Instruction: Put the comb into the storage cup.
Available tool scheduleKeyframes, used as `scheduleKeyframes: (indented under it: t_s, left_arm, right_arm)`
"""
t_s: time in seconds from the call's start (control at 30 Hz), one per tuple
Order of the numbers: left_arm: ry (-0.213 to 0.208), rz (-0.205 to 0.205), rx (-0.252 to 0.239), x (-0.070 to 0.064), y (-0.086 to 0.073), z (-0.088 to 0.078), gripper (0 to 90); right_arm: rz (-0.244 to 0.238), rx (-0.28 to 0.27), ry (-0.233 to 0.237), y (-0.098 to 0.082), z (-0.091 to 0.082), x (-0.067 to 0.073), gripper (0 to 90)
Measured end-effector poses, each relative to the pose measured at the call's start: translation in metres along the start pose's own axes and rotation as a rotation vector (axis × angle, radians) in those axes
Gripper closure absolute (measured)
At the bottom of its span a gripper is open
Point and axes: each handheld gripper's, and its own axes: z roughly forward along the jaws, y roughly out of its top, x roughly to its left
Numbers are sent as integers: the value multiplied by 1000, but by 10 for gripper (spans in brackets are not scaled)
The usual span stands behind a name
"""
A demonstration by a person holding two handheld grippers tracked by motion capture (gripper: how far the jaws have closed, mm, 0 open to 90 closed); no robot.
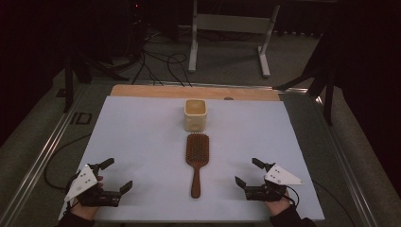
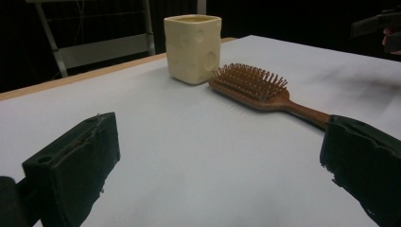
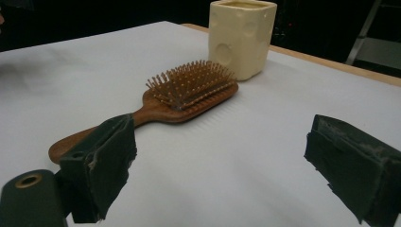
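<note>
In the high view, the brush [image 1: 196, 163] is lying bristles up mid-sheet [image 1: 142, 137], handle toward the person, head just short of the cup [image 1: 195, 115]. The left gripper [image 1: 117, 176] and right gripper [image 1: 247, 172] are resting at the near corners, well apart from it, jaws spread and empty.

In the left gripper view, the brush [image 2: 257, 89] is lying ahead to the right, beside the cup [image 2: 193, 47].

In the right gripper view, the brush [image 3: 179, 97] is showing ahead left, its handle passing behind the left jaw.
</note>
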Motion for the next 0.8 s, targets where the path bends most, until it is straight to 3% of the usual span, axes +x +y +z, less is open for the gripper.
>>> scheduleKeyframes:
  t_s: [0.43,0.8]
  left_arm:
    - [-32,-14,5,0,16,-4,0]
    - [-89,-4,25,2,52,6,0]
  right_arm:
    - [6,-10,-13,2,-1,0,91]
    - [17,-20,-20,2,-3,-2,92]
